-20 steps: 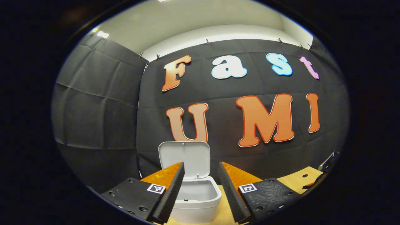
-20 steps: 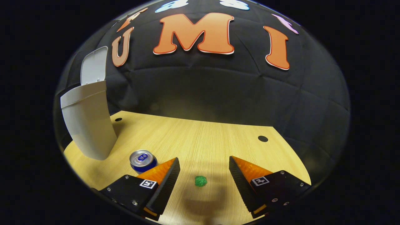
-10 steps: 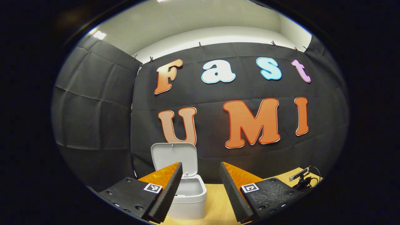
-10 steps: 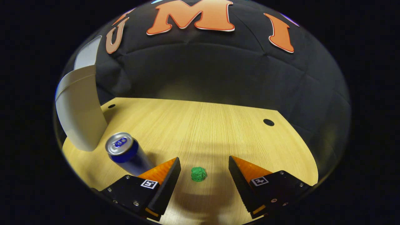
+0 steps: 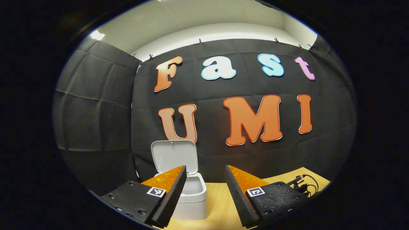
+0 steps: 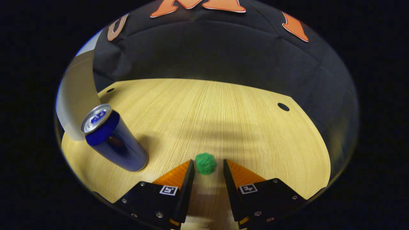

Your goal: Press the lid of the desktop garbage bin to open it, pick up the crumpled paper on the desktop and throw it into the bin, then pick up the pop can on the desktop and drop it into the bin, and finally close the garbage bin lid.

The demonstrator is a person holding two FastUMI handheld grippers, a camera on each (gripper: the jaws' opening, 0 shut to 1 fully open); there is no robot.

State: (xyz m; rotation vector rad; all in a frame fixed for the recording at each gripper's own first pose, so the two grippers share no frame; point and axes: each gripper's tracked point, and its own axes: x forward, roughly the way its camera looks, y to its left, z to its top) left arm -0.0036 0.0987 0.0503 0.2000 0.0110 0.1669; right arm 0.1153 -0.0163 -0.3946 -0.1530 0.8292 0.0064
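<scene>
Right gripper view puts the crumpled paper (image 6: pixel 205 163), a small green ball, on the wooden desktop (image 6: pixel 223 111) right at the tips of the right gripper (image 6: pixel 207 166). The fingers stand a little apart, one on each side of the ball, and I cannot tell that either yet presses on it; the narrow gap suits so small and light a thing, which would likely skid away from a one-sided push. The gripper comes in low and steep over the desktop, probably so that the tips reach under the widest part of the ball. To the left of it the pop can (image 6: pixel 111 139) stands upright, blue with a silver top, well apart from the paper and near the pale wall of the garbage bin (image 6: pixel 75 99).

In the left gripper view the bin (image 5: pixel 191 199) sits by the booth's wall with its lid (image 5: pixel 174 153) tipped up, so the opening step looks done. The left gripper (image 5: pixel 204 185) hangs back from it, its fingers apart and holding nothing, probably to leave the mouth free for the drop.
</scene>
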